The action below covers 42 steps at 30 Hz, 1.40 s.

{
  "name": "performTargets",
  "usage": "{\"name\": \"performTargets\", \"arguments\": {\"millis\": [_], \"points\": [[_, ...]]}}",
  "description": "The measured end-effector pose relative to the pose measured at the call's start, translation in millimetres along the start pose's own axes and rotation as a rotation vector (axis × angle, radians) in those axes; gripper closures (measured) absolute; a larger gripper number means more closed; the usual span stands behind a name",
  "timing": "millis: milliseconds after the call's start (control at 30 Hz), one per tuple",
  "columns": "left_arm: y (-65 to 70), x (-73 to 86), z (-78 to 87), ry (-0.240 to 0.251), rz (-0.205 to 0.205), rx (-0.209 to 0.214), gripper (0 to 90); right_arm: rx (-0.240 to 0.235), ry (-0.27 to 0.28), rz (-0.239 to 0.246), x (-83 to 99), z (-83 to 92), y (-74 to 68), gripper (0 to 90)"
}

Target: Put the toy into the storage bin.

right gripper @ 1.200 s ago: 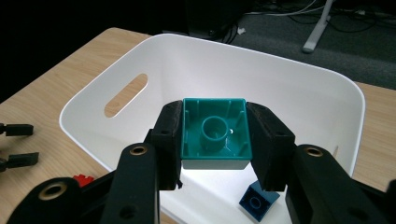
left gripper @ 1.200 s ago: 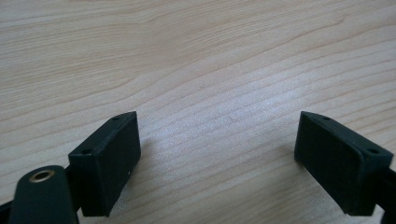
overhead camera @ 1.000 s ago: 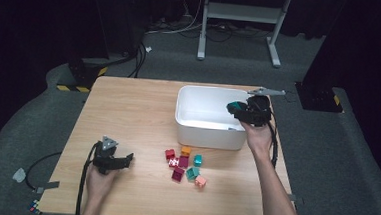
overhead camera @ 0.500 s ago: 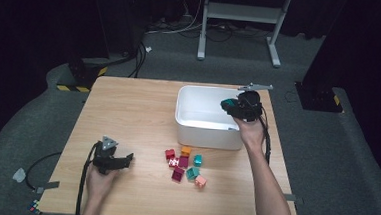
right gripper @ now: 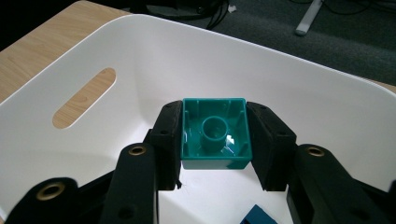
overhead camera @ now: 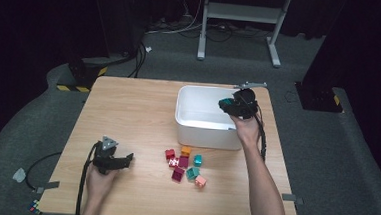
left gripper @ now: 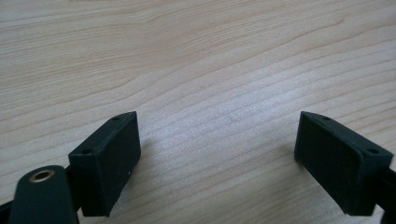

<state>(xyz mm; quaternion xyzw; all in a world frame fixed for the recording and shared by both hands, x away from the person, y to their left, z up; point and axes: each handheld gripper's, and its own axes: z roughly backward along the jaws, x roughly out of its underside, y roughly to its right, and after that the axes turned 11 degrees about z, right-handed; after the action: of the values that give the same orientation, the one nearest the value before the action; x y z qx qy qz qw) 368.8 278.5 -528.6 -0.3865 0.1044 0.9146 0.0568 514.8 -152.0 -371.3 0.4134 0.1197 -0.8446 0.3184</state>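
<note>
My right gripper [right gripper: 215,140] is shut on a teal brick [right gripper: 215,133], hollow underside toward the camera, held over the inside of the white bin [right gripper: 116,51]. A blue brick [right gripper: 259,215] lies on the bin floor just below. In the high view the right gripper [overhead camera: 228,106] hangs over the bin's [overhead camera: 202,133] right end. My left gripper [overhead camera: 125,159] rests low over the table at the front left, jaws wide open with bare wood between the pads [left gripper: 112,154].
Several loose bricks, red, orange, teal, magenta and pink [overhead camera: 185,165], lie on the wooden table [overhead camera: 128,108] just in front of the bin. The bin has a slot handle [right gripper: 84,98] in its end wall. A metal stand [overhead camera: 239,13] is on the floor behind.
The right hand has carried the teal brick leftward and slightly down, further over the bin. The left hand has stayed put.
</note>
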Motion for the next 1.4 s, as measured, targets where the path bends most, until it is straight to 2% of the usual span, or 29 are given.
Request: {"name": "performTargets", "arguments": {"millis": [400,733,1133,1400], "points": [[0.0,0.0,0.0,0.0,0.0,0.0,14.5,0.009,-0.021,-0.005,1.1,-3.1,1.1,58.2],[0.0,0.1,0.0,0.0,0.0,0.0,14.6,0.002,-0.002,-0.003,1.0,0.0,-0.8,48.4],[0.0,0.0,0.0,0.001,0.0,0.0,14.6,-0.021,0.043,0.013,6.9,18.7,-5.9,42.8],[0.1,0.0,0.0,0.0,0.0,0.0,14.6,-0.033,0.093,0.013,19.4,37.2,-7.4,39.4]]}}
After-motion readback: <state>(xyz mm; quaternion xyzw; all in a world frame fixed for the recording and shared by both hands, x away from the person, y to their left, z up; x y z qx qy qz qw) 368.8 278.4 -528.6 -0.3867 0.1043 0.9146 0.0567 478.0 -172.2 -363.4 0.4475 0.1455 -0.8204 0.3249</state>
